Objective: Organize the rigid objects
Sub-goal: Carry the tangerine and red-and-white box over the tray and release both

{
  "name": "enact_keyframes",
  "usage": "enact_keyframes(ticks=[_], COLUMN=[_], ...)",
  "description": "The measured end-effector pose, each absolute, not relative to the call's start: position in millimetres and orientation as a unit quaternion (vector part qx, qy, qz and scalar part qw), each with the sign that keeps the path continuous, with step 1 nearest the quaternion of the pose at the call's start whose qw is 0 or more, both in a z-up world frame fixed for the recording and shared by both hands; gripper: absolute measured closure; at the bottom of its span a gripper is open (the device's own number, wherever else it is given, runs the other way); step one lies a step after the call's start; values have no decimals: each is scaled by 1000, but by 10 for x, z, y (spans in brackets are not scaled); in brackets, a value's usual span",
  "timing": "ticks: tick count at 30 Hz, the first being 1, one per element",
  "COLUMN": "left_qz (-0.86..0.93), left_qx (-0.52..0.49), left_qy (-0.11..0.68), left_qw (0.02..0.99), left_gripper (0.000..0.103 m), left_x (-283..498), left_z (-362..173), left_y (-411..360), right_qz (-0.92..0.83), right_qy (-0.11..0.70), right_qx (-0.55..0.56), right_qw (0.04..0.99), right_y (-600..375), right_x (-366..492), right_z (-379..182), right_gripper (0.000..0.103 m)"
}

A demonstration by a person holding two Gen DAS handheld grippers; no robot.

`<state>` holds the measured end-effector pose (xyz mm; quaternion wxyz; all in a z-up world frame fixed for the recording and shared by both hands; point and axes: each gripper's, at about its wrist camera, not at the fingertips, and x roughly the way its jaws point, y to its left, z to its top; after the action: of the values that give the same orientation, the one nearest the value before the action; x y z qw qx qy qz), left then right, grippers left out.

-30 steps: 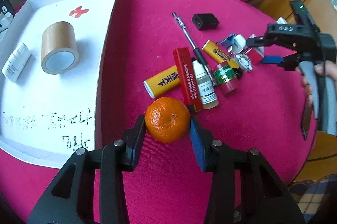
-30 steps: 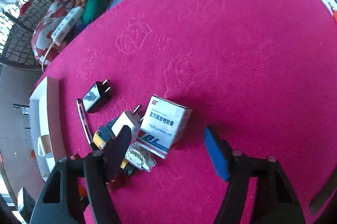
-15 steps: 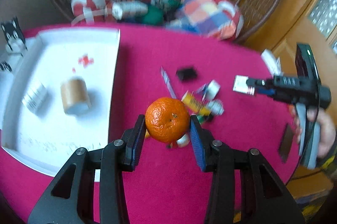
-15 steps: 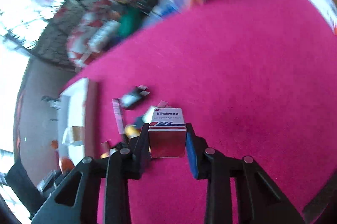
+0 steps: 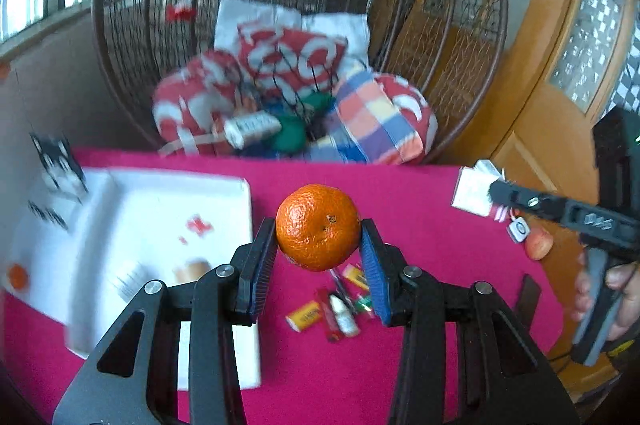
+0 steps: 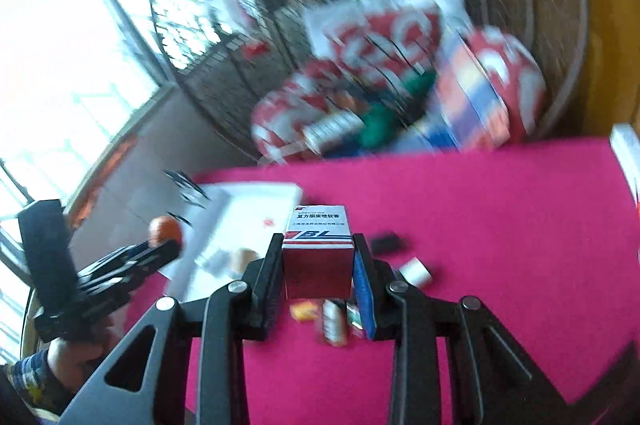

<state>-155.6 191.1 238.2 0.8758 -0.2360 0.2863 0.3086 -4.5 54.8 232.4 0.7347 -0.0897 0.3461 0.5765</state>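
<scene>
Both lifted since earlier | left gripper [image 5: 319, 245] grips orange [image 5: 318, 227] | right gripper [image 6: 318, 261] grips box [image 6: 318, 249]

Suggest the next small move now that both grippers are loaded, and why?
Probably carry the left gripper across to the white tray and lower it. Its pads clamp the round orange tangerine clear above the pink tablecloth, and the tray sits just left. The right gripper holds the red-and-white cardboard box and could follow.

Your white tray [image 5: 120, 217] is blurred, its contents unreadable; the small bottles and tubes [image 6: 332, 317] lie half hidden behind your right gripper's fingers [image 6: 364, 289].
</scene>
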Motion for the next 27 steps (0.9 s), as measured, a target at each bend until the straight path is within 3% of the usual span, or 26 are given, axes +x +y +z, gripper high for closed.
enact_keyframes(ticks=[9,27], left_qz=[353,397], left_qx=[-189,-197], left_qy=[271,252], left_qw=[876,860], left_gripper=[62,62], left_x=[-2002,-2695], left_z=[2860,2817], left_y=[2246,2569], right_qz=[642,676], right_qy=[246,241], right_qx=[-94,-119], right_qw=[720,686], right_y=[965,1421], right_x=[-826,-1398], right_z=[2840,2771], right_gripper=[72,72])
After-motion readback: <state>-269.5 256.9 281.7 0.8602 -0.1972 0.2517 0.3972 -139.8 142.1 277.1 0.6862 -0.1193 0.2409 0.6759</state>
